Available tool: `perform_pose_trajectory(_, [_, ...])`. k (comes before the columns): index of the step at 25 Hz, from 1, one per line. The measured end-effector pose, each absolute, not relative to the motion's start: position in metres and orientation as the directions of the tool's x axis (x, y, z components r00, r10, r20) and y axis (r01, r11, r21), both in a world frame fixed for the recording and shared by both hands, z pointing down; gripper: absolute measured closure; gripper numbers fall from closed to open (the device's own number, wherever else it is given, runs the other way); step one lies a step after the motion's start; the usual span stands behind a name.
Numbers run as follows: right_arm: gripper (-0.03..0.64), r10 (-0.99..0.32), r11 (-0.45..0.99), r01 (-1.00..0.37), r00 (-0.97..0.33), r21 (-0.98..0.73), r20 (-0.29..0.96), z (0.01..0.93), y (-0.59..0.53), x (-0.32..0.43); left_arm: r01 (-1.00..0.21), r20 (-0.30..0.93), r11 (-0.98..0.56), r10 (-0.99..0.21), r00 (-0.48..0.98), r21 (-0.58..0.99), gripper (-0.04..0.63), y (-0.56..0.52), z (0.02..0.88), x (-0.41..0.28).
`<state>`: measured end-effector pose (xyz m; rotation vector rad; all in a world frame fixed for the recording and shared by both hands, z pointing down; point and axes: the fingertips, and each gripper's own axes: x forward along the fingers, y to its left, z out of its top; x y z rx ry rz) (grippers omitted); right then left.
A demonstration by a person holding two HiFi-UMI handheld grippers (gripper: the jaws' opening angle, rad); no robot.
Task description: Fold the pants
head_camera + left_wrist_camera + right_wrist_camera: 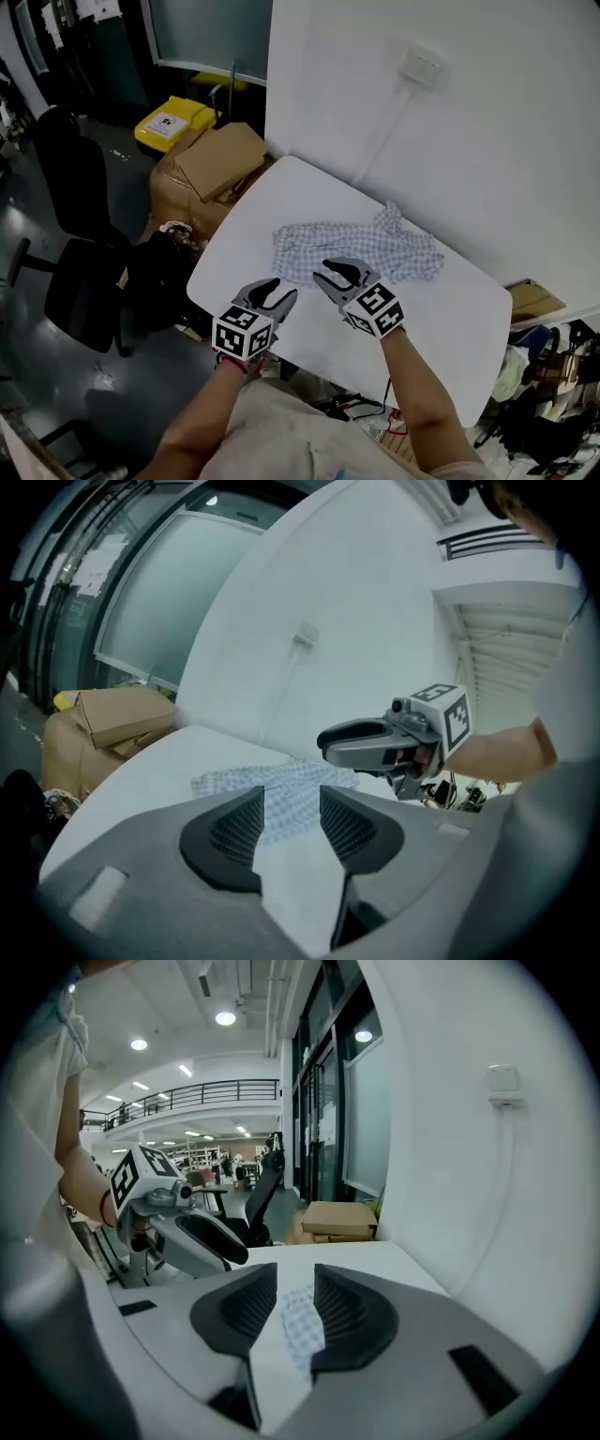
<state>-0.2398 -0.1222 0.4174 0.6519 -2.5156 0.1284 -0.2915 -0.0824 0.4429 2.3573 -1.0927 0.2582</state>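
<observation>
The blue-and-white checked pants lie crumpled across the middle of the white table. My left gripper hovers over the table's near edge, just short of the cloth, open with nothing between its jaws. My right gripper is beside it, at the pants' near hem, also open and empty. In the left gripper view the pants show beyond the left gripper, and the right gripper reaches in from the right. In the right gripper view the pants show through the gap of the right gripper, with the left gripper at left.
Cardboard boxes and a yellow bin stand off the table's far left corner. A black office chair is on the floor at left. A white wall with a socket box runs along the table's far side.
</observation>
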Motion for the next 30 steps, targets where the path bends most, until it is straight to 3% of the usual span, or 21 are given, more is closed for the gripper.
perform_pose_trajectory(10, [0.446, -0.284, 0.955, -0.256, -0.644, 0.149, 0.710, 0.477, -0.189, -0.276, -0.855, 0.533, -0.369, -0.670, 0.517, 0.365, 0.402, -0.126, 0.502, -0.320])
perform_pose_trajectory(20, [0.425, -0.206, 0.978, -0.084, -0.506, 0.190, 0.838, 0.558, -0.252, -0.293, -0.917, 0.701, -0.243, -0.592, 0.398, 0.315, 0.390, -0.162, 0.571, -0.328])
perform_pose_trajectory(30, [0.411, -0.085, 0.986, 0.097, -0.390, 0.133, 0.917, 0.605, -0.267, -0.310, -0.934, 0.796, -0.248, -0.493, 0.351, 0.258, 0.393, -0.179, 0.602, -0.320])
